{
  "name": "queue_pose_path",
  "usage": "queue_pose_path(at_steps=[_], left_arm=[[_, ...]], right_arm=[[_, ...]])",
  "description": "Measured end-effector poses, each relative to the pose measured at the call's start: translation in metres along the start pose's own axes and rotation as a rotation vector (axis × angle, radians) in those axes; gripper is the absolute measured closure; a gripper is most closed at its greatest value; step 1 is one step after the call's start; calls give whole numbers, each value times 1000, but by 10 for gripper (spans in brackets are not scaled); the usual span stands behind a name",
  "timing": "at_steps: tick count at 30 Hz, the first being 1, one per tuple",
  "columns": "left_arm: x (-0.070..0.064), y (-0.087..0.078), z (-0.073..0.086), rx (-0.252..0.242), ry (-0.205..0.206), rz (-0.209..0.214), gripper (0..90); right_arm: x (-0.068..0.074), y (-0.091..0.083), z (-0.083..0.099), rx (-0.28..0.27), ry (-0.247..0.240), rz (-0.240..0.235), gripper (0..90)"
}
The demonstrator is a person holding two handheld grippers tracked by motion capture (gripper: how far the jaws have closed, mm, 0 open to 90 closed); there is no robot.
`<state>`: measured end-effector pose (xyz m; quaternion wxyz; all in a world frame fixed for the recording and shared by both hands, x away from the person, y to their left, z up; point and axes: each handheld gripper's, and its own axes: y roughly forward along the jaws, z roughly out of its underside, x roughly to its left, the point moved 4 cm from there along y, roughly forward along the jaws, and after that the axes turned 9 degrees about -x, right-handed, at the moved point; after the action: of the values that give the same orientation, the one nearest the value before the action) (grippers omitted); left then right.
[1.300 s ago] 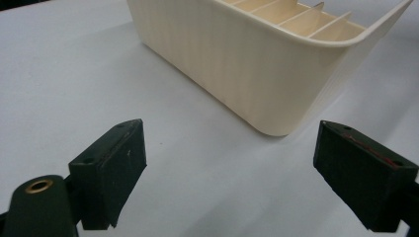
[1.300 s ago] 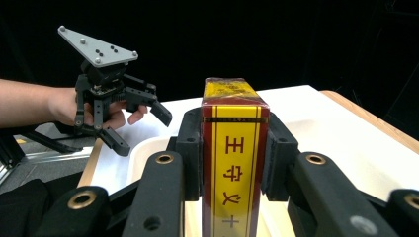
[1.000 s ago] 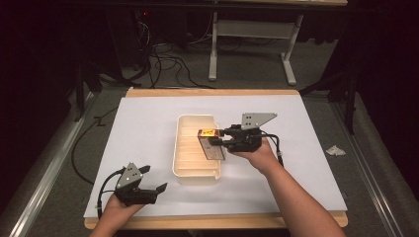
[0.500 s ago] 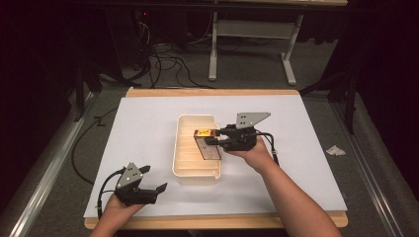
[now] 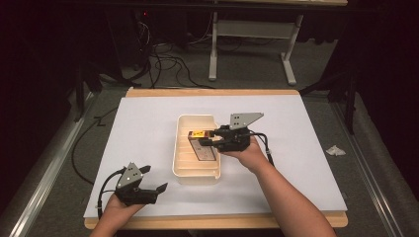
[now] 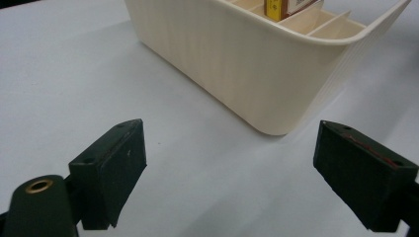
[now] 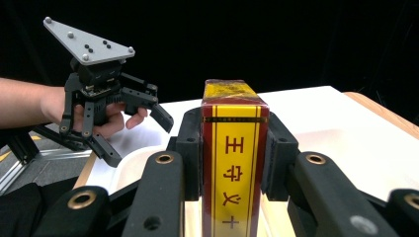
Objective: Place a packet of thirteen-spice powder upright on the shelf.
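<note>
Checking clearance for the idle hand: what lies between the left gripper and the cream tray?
Only bare white table cover lies between the left gripper and the cream tray, as the left gripper view shows.

high view: overhead, facing forward-down | claw views: low, close | shared: cream bin (image 5: 197, 173)

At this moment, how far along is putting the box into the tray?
Done: the right gripper is shut on the yellow-and-red box, which sits over the cream divided tray. In hand: lowering it between the dividers. Left: letting go. The left gripper rests open near the tray's corner.
</note>
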<state>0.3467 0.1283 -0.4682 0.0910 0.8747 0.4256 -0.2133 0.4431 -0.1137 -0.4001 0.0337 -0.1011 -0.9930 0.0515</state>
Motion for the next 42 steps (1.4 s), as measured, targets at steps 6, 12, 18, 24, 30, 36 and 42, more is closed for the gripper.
queue_pose_path(at_steps=[6,12,18,24,30,36,42], left_arm=[[0,0,1,6,1,1,136],[0,1,2,11,6,2,136],[-1,1,3,13,0,3,136],[-1,1,2,13,0,3,136],[0,1,2,14,6,3,137],[0,1,2,15,4,3,137],[-1,1,3,15,1,4,137]], right_arm=[[-1,6,2,-3,-3,-8,685],[-1,11,2,-2,1,-12,685],[-1,16,2,-12,-2,-20,684],[-1,20,3,1,-19,-25,684],[-1,22,6,6,-22,-28,683],[-1,24,11,19,-22,-30,682],[0,24,17,20,-16,-22,681]])
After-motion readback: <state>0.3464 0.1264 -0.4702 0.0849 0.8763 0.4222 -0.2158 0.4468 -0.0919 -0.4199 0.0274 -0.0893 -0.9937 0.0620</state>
